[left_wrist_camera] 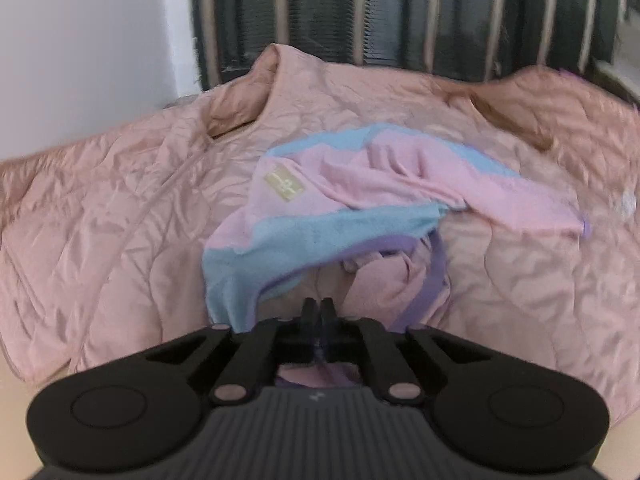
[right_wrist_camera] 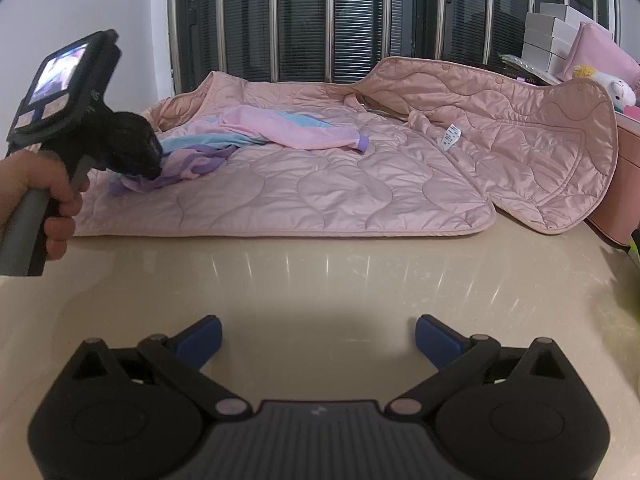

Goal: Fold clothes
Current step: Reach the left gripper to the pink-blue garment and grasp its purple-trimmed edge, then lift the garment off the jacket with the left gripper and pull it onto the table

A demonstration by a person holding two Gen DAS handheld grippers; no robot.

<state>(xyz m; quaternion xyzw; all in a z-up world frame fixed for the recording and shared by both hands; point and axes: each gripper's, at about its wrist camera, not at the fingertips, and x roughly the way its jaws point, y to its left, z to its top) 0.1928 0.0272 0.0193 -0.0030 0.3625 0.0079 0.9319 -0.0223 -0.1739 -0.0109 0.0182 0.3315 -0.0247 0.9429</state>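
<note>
A small pink, light-blue and purple garment (left_wrist_camera: 360,184) (right_wrist_camera: 280,128) lies crumpled on a spread-out pink quilted jacket (left_wrist_camera: 120,200) (right_wrist_camera: 320,184). My left gripper (left_wrist_camera: 318,308) (right_wrist_camera: 154,170) is at the garment's near purple-edged end. Its fingers are pressed together with a fold of that cloth pinched between them. A hand (right_wrist_camera: 48,200) holds its grip at the left of the right wrist view. My right gripper (right_wrist_camera: 318,340) hovers low over the bare beige table (right_wrist_camera: 320,280), well short of the jacket. Its blue pads (right_wrist_camera: 204,340) are wide apart with nothing between them.
Dark barred windows (right_wrist_camera: 320,20) run behind the table. At the far right are stacked white boxes (right_wrist_camera: 552,36), a pink pillow (right_wrist_camera: 600,52), a plush toy (right_wrist_camera: 616,88) and a pink box (right_wrist_camera: 624,200). The jacket's open flap (right_wrist_camera: 540,140) drapes toward them.
</note>
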